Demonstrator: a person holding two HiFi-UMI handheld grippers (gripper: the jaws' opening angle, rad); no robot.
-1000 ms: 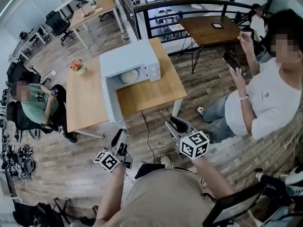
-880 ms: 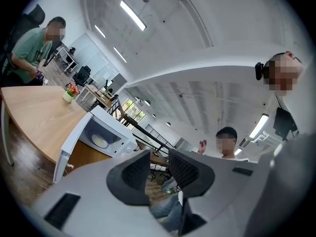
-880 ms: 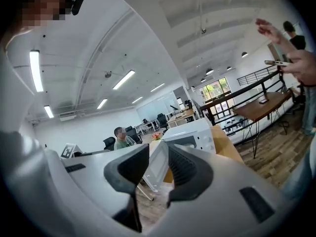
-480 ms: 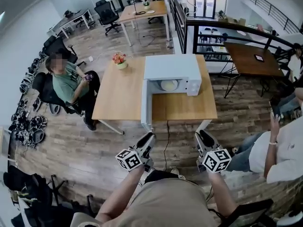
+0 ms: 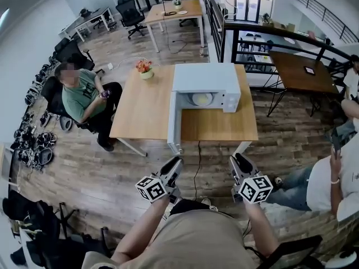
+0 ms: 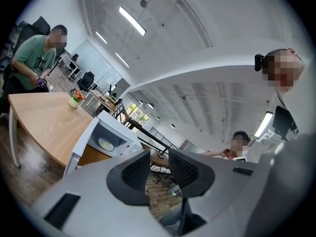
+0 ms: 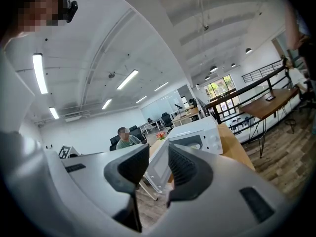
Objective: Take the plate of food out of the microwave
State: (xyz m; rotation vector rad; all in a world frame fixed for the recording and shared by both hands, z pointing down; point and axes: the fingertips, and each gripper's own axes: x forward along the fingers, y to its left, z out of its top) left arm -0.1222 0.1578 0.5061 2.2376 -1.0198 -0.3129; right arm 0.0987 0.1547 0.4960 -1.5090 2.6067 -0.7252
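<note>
The plate of food (image 5: 202,99) sits inside the microwave (image 5: 205,77), pale and round in the lit cavity, just above the middle of the head view. The microwave's door (image 5: 174,123) stands open, reaching down the frame from the left side of the opening. The oven rests on the right half of a wooden tabletop (image 5: 140,108). A small pot of flowers (image 5: 145,69) stands at the tabletop's upper edge, to the upper left of the microwave. A seated person in a green shirt (image 5: 81,94) is just left of the tabletop. Toward the bottom of the frame, apart from the tabletop, the left gripper (image 5: 176,162) and right gripper (image 5: 238,160) point up the frame at the microwave, side by side. Each has its jaws a little apart, a narrow gap with nothing between them.
</note>
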